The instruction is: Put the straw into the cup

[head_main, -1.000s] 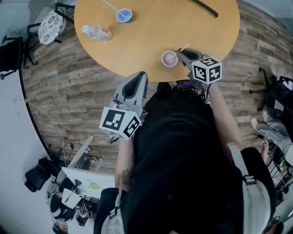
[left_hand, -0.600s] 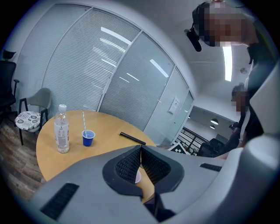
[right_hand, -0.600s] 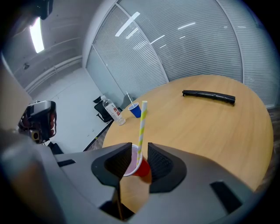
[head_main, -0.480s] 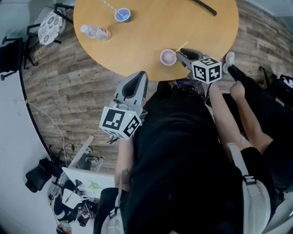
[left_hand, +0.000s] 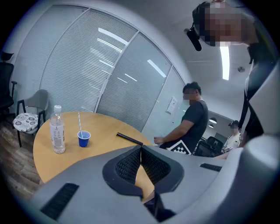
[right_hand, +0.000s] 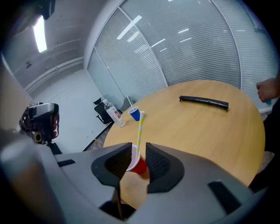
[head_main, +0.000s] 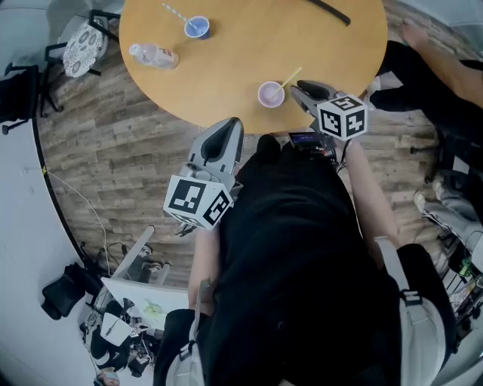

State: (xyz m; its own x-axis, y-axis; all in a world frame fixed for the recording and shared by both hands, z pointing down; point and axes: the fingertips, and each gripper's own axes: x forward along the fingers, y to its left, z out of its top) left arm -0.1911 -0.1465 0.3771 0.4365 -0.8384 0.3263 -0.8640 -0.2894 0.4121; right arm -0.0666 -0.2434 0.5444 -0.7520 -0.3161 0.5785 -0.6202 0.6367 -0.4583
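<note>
A red cup (head_main: 270, 94) stands near the front edge of the round wooden table (head_main: 226, 68), with a yellow-striped straw (head_main: 290, 77) leaning out of it to the right. My right gripper (head_main: 296, 87) sits just right of the cup. In the right gripper view the cup (right_hand: 141, 166) and the upright straw (right_hand: 139, 131) show in the gap of my right gripper (right_hand: 138, 147), whose jaws stand apart and clear of the straw. My left gripper (head_main: 229, 133) hangs off the table's front edge, and the left gripper (left_hand: 141, 149) is shut on nothing.
A blue cup (head_main: 195, 27) with its own straw and a water bottle (head_main: 153, 54) stand at the table's far left. A long black object (head_main: 327, 10) lies at the far right. Another person (head_main: 438, 68) is beside the table on the right, and a chair (head_main: 81, 41) is far left.
The straw now leans out of the cup, free of the right gripper's tip. A second person has moved along the table's right side. My left gripper has stayed put.
</note>
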